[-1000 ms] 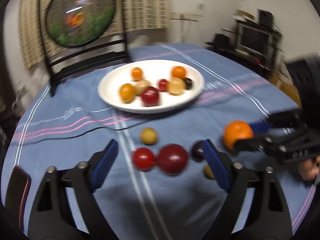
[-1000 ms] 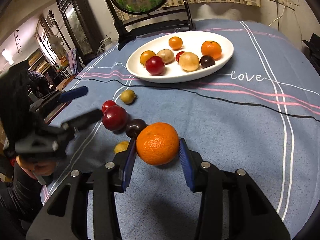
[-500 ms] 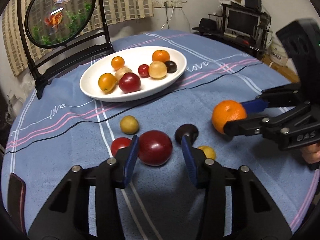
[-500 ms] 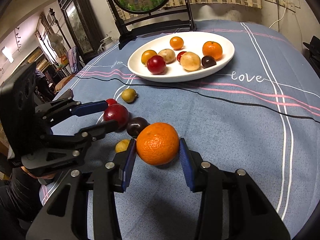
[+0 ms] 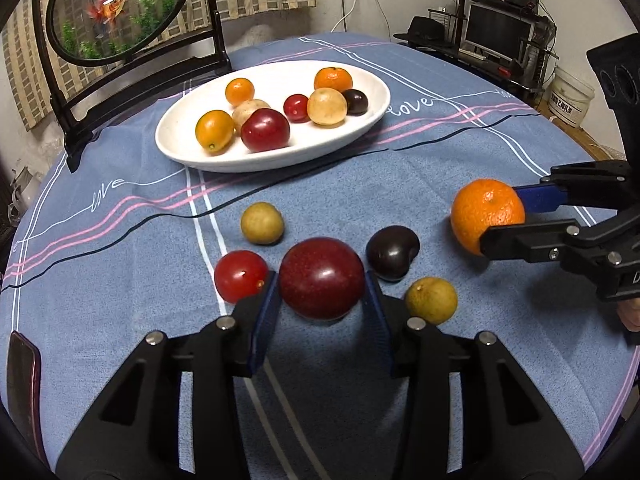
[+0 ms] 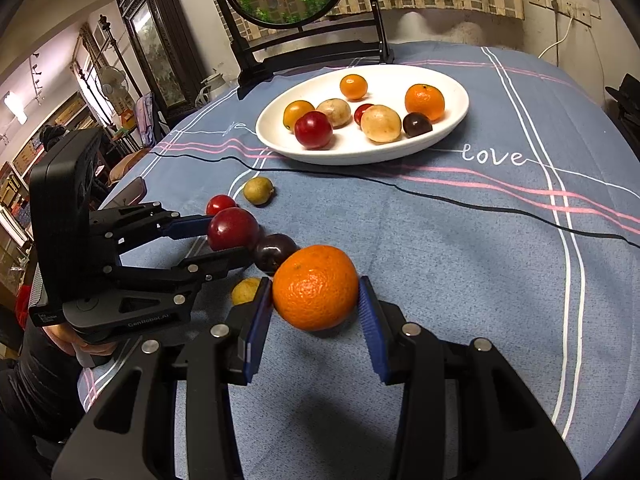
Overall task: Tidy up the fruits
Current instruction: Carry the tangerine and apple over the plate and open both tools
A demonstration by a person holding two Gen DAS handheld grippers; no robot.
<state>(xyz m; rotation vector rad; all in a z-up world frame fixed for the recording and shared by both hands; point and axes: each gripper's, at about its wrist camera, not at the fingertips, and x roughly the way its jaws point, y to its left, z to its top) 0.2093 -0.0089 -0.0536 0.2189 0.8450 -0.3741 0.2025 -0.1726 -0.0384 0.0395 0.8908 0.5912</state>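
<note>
My left gripper (image 5: 321, 294) has just been closing, and its blue pads now pinch the big red plum (image 5: 321, 277) at lower centre of the left view, one pad on each side. In the right view that same gripper (image 6: 224, 242) reaches in from the left edge with the plum (image 6: 233, 228) between its fingers.

My right gripper (image 6: 316, 308) clamps the orange (image 6: 315, 298) at centre of its own view, pads pressed to both flanks. In the left view it comes in from the right edge, holding the orange (image 5: 487, 215).

Loose fruit on the blue cloth (image 5: 140, 264) around the plum: a tomato (image 5: 241, 276) just to its left and touching the left pad, a yellow-green fruit (image 5: 262, 223) above, a dark plum (image 5: 393, 253) to the right, and another yellow-green fruit (image 5: 431, 300) just right of the right finger.

The white plate (image 5: 360, 128) sits at upper centre, holding eight fruits: three orange ones, two pale ones, a red plum, a small tomato and a dark one. Behind it, upper left, stands a round goldfish screen (image 5: 120, 8) in a black frame. A dark red phone (image 5: 22, 380) lies at the lower left edge.
</note>
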